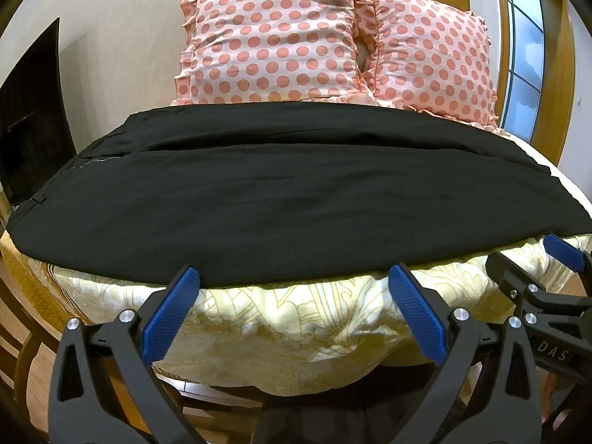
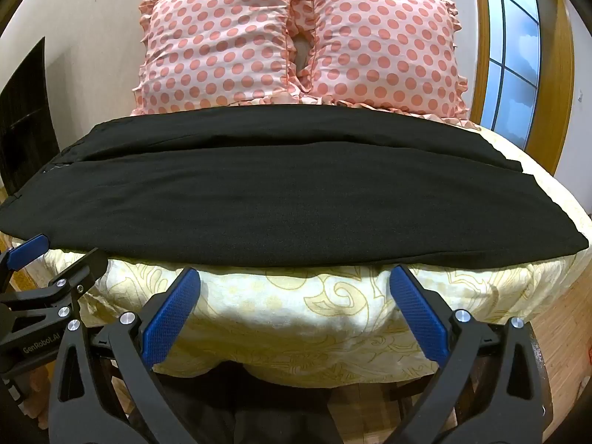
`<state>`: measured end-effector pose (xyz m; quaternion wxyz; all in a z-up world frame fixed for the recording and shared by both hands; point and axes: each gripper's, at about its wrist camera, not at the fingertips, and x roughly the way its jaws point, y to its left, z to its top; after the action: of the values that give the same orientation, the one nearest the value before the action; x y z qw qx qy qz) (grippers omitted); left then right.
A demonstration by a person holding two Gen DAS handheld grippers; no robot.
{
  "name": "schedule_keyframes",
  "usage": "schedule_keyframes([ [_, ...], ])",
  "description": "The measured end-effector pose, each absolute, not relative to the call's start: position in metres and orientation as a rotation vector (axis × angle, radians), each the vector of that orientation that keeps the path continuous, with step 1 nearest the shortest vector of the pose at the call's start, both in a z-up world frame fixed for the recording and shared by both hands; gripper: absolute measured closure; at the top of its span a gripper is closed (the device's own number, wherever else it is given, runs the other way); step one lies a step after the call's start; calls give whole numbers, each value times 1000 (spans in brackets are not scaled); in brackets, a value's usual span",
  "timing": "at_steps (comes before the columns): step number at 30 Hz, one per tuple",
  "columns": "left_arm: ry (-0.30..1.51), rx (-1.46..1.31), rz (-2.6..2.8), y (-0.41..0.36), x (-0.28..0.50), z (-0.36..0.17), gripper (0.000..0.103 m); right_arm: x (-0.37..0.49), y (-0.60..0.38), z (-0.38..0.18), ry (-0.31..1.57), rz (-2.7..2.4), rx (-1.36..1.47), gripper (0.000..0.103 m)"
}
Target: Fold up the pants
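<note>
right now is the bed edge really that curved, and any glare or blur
Left wrist view: fisheye bows the black pants and bedspread; the window is bright but not blown out. Right wrist view: same bowing, sharp focus, dark corner vignette.

two polka-dot pillows (image 1: 273, 37) | yellow floral quilt (image 1: 296, 318) | window (image 2: 514, 51) | wood floor (image 2: 562, 333)

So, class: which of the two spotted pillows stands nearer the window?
The right pillow. Its frilled edge nearly reaches the window, while the left pillow stands on its far side, toward the dark panel by the wall.
</note>
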<state>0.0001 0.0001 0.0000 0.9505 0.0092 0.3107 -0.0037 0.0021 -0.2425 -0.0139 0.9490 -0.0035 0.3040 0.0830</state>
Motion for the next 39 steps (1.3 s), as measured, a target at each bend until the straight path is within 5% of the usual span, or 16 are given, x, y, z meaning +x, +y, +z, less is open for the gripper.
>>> schedule_keyframes([
  [39, 630, 23, -7, 0, 0, 0, 2, 1, -243, -14, 605, 169, -8, 1],
])
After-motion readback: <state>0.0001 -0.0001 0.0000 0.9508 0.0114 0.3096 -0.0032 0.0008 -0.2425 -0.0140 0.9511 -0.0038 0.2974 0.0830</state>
